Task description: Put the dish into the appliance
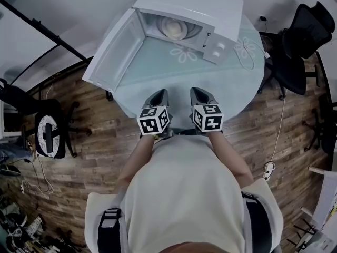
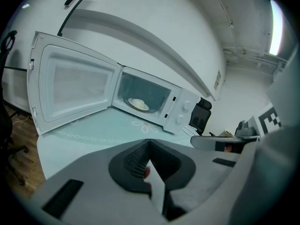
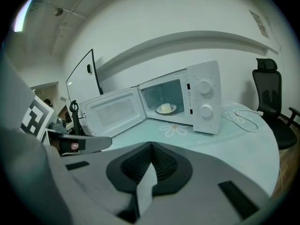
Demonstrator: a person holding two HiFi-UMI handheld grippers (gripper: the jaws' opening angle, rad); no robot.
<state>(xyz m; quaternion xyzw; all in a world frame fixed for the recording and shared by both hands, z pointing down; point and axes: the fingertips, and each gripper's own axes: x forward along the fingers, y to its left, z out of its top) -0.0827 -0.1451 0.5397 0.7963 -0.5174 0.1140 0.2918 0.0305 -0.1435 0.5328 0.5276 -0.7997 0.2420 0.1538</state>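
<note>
A white microwave stands at the far side of a round table covered in pale green cloth. Its door hangs wide open to the left. Inside, a white dish with a pale round food item rests on the turntable; it also shows as the dish and the dish. My left gripper and right gripper sit side by side at the table's near edge, close to the person's body and well short of the microwave. Both are shut with nothing between the jaws, as the left gripper and right gripper show.
A white power cable loops on the cloth right of the microwave. Black office chairs stand to the right of the table and another chair to the left on the wooden floor. The open door reaches past the table's left edge.
</note>
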